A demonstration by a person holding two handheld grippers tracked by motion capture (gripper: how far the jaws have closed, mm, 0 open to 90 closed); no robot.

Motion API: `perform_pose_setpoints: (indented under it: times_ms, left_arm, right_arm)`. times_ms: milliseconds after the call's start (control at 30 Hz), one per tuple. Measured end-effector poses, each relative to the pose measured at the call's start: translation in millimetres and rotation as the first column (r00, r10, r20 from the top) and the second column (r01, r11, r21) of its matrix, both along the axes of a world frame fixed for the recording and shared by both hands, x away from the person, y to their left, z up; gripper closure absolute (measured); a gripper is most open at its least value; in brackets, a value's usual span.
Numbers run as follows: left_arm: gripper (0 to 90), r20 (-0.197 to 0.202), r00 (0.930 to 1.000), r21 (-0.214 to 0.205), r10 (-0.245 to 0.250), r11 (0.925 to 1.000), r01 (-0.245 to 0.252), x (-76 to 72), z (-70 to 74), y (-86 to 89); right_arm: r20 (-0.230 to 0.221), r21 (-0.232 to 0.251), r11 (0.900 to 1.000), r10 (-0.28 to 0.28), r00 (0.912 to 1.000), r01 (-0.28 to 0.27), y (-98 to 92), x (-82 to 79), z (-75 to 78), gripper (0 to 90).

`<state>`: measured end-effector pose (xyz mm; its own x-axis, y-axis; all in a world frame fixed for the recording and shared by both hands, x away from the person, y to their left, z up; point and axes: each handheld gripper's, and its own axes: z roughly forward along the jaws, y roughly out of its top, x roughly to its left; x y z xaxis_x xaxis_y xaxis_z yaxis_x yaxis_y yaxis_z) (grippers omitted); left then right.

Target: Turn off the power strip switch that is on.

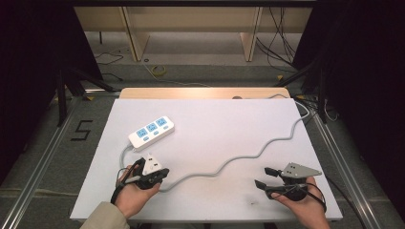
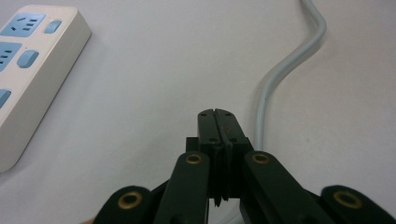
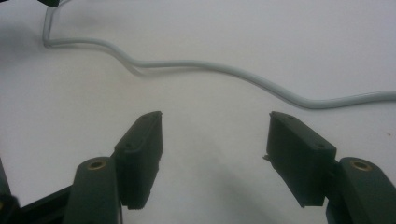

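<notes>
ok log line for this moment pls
left tongs shut, empty | right tongs open, empty | power strip untouched on table | cable loose

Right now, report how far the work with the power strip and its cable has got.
Done: nothing visibly; the power strip lies on the table with its grey cable snaking loose. In hand: the left gripper is shut on nothing, beside the cable; the right gripper hovers open, short of it. Left: every bit of handling.

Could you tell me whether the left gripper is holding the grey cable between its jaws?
No, in the left gripper view the left gripper has its jaws pressed together with nothing between them, and the grey cable lies beside them on the table.
</notes>
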<state>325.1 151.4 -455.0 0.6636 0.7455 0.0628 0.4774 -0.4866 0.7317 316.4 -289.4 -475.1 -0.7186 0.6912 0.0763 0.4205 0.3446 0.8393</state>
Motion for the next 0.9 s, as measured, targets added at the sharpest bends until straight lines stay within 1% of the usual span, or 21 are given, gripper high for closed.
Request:
perform_pose_setpoints:
  times_ms: [267, 533, 800, 900]
  left_arm:
    - [89.8, -0.007, 1.0, 0.014, 0.004, 0.9999, -0.004, 4.2, 1.8, -1.4]
    - [89.8, -0.009, 0.9996, 0.016, 0.026, 0.9995, -0.026, 11.1, 4.9, 1.4]
    - [89.8, -0.009, 0.9984, 0.006, 0.057, 0.9984, -0.057, 18.7, 8.2, 7.3]
    - [89.8, -0.008, 0.998, 0.014, 0.062, 0.998, -0.062, 21.5, 9.2, 8.0]
  right_arm:
    - [0.001, -0.001, 1.0, -0.004, 1.0, 0.004, -0.1, -0.1, 0.1, 37.0]
    - [0.002, 0.0, 1.0, -0.009, 1.0, 0.009, -1.2, -0.3, 0.4, 37.0]
    - [0.0, 0.0, 1.0, -0.006, 1.0, 0.006, -0.3, 0.0, 0.0, 37.0]
    - [0.001, 0.001, 1.0, -0.01, 1.0, 0.01, -1.0, 0.0, 0.1, 37.0]
